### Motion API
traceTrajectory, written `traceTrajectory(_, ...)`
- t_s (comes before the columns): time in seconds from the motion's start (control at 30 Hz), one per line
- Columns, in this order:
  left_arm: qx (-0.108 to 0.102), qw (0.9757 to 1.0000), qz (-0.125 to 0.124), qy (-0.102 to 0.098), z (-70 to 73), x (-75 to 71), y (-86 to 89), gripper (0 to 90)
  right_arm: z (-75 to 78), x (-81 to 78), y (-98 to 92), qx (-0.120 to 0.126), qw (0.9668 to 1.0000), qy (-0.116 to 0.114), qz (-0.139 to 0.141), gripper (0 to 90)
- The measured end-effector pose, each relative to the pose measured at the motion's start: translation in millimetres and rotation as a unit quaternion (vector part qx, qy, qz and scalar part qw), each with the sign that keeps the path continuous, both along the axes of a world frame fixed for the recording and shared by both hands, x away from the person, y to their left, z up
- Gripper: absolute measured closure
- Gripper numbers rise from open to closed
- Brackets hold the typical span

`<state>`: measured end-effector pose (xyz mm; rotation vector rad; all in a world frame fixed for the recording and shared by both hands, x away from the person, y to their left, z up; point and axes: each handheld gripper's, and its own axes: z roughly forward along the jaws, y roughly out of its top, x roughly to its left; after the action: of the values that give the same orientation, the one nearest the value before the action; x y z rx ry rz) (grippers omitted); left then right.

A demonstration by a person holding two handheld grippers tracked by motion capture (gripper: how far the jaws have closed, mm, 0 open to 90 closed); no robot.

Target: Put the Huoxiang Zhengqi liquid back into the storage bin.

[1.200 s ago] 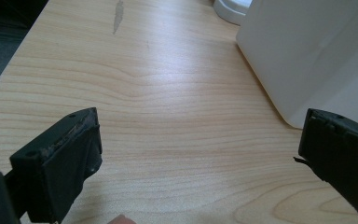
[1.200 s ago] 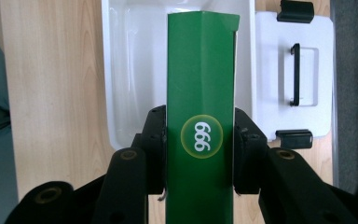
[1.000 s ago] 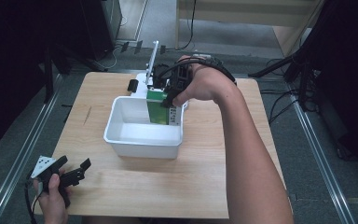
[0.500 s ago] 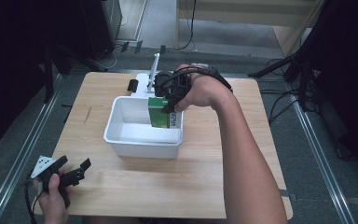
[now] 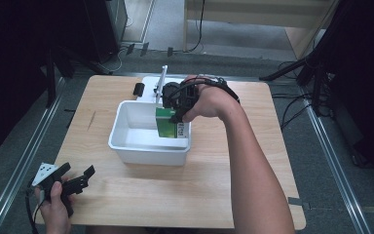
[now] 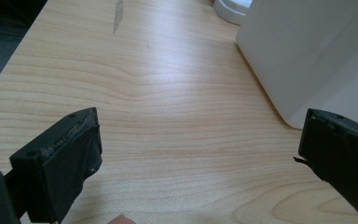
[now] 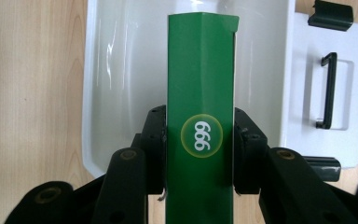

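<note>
A: What differs from a second ago?

B: The right claw (image 5: 175,108) has come down with the green box (image 5: 168,124), which now sits lower inside the white tub (image 5: 148,151), at its far right end. The left claw (image 5: 70,183) has stayed at the tabletop's (image 5: 214,180) near left corner, well apart from the tub.

A: And the box against the claw?

B: It stands between the right claw's jaws, clamped on both sides, its long end reaching past them over the tub's floor. The left claw's jaws stand apart, holding nothing.
</note>
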<state>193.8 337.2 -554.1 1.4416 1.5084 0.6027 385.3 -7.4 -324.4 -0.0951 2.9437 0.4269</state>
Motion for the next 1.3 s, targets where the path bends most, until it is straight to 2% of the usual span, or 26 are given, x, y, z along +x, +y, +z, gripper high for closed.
traceTrajectory(0.17, -0.001, 1.0000, 0.002, -0.001, 0.0, 0.1, 0.3, 0.0, -10.9, 2.0, 2.3, -0.005, 1.0000, 0.000, 0.000, 64.2)
traceTrajectory(0.2, -0.002, 1.0000, 0.002, -0.001, 0.0, 0.1, 0.3, 0.0, -15.6, 3.9, 3.6, -0.002, 0.9999, -0.003, 0.013, 64.3)
traceTrajectory(0.4, -0.002, 1.0000, 0.002, -0.001, -0.1, 0.1, 0.4, 0.0, -26.0, 3.3, 4.8, -0.012, 0.9999, 0.005, 0.001, 64.2)
traceTrajectory(0.63, -0.003, 1.0000, 0.003, -0.003, -0.1, 0.2, 0.2, 0.0, -40.2, 4.1, 6.5, -0.017, 0.9997, 0.008, 0.015, 64.1)
traceTrajectory(0.8, -0.003, 1.0000, 0.003, -0.003, -0.1, 0.3, 0.2, 0.0, -48.0, 4.6, 6.7, -0.020, 0.9997, 0.013, 0.011, 64.1)
traceTrajectory(1.23, -0.003, 1.0000, 0.003, -0.003, -0.2, 0.3, 0.3, 0.0, -64.3, 5.7, 11.4, -0.051, 0.9985, 0.020, 0.005, 62.0)
traceTrajectory(1.3, -0.003, 1.0000, 0.003, -0.003, -0.2, 0.3, 0.3, 0.0, -62.6, 6.0, 12.6, -0.044, 0.9988, 0.023, -0.001, 61.0)
